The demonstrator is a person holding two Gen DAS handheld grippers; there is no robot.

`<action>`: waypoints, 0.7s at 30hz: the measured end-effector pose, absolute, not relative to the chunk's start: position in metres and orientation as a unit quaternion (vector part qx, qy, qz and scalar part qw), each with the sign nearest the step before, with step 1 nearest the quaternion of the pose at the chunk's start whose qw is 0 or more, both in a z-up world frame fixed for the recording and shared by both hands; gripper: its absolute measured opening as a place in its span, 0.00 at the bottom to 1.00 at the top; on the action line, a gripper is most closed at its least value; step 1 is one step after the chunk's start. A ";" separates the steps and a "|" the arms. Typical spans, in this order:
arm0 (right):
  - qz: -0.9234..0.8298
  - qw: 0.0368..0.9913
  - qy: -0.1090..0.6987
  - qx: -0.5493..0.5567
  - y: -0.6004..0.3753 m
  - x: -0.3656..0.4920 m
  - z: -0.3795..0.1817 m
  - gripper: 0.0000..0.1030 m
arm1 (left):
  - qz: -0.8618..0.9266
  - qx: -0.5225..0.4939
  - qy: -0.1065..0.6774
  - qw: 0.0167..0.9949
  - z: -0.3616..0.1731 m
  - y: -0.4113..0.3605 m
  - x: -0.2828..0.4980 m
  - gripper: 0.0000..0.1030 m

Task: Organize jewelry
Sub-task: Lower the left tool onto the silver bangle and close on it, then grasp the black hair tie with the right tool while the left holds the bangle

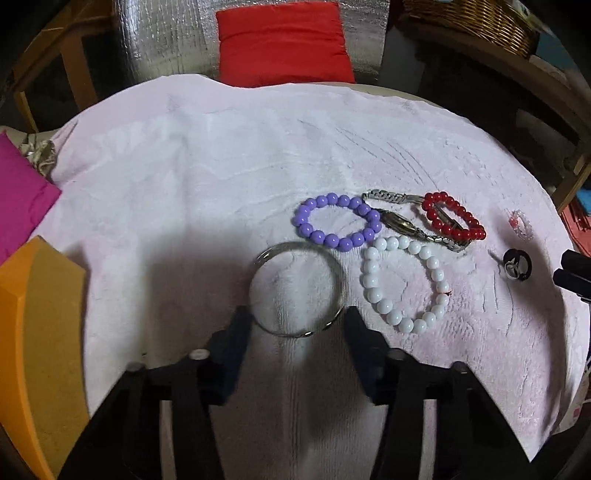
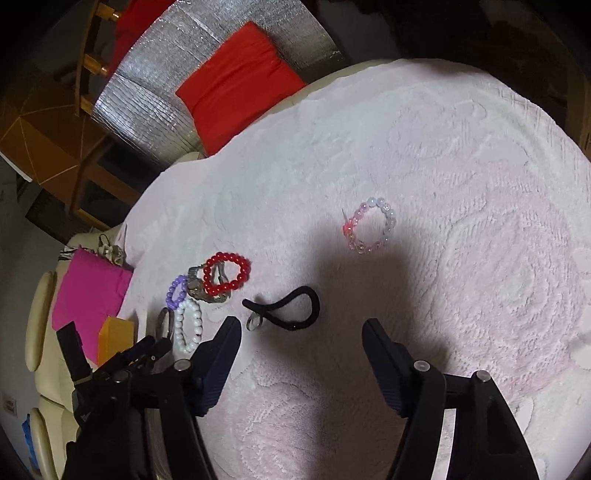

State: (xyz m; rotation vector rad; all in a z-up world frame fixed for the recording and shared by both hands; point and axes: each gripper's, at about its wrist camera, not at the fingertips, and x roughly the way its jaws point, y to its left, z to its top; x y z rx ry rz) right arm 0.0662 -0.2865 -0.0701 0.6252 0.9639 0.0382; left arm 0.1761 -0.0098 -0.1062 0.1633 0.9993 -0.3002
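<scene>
In the left wrist view, a silver bangle (image 1: 297,289) lies on the pink towel (image 1: 184,177) just ahead of my open left gripper (image 1: 295,317); its near rim sits between the fingertips. Beyond lie a purple bead bracelet (image 1: 337,222), a white bead bracelet (image 1: 404,288), a silver watch (image 1: 400,221) and a red bead bracelet (image 1: 453,215). In the right wrist view, my right gripper (image 2: 301,326) is open and empty, just behind a black hair tie (image 2: 295,306) with a small ring (image 2: 254,322). A pink clear-bead bracelet (image 2: 371,226) lies farther out.
An orange foam block (image 1: 40,332) and a magenta cloth (image 1: 18,195) lie at the towel's left edge. A red cushion (image 1: 282,44) leans on silver foil at the back. A wicker basket (image 1: 476,22) stands at the back right.
</scene>
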 end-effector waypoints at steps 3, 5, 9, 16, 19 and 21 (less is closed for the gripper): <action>0.016 0.839 0.459 0.292 -0.286 0.068 -0.073 0.69 | -0.151 0.071 0.469 0.868 -0.108 -0.006 0.173 0.49; 0.014 0.837 0.462 0.293 -0.285 0.070 -0.076 0.69 | -0.154 0.068 0.465 0.869 -0.107 -0.003 0.169 0.37; 0.015 0.836 0.466 0.288 -0.282 0.075 -0.081 0.69 | -0.167 0.060 0.462 0.869 -0.102 0.009 0.158 0.04; 0.019 0.851 0.475 0.224 -0.260 0.081 -0.085 0.72 | -0.166 0.036 0.460 0.871 -0.097 0.021 0.160 0.37; 0.007 0.864 0.471 0.178 -0.250 0.085 -0.087 0.73 | -0.160 0.042 0.442 0.882 -0.091 0.023 0.161 0.58; 0.003 0.871 0.466 0.152 -0.245 0.089 -0.089 0.73 | -0.170 0.047 0.444 0.878 -0.090 0.021 0.167 0.58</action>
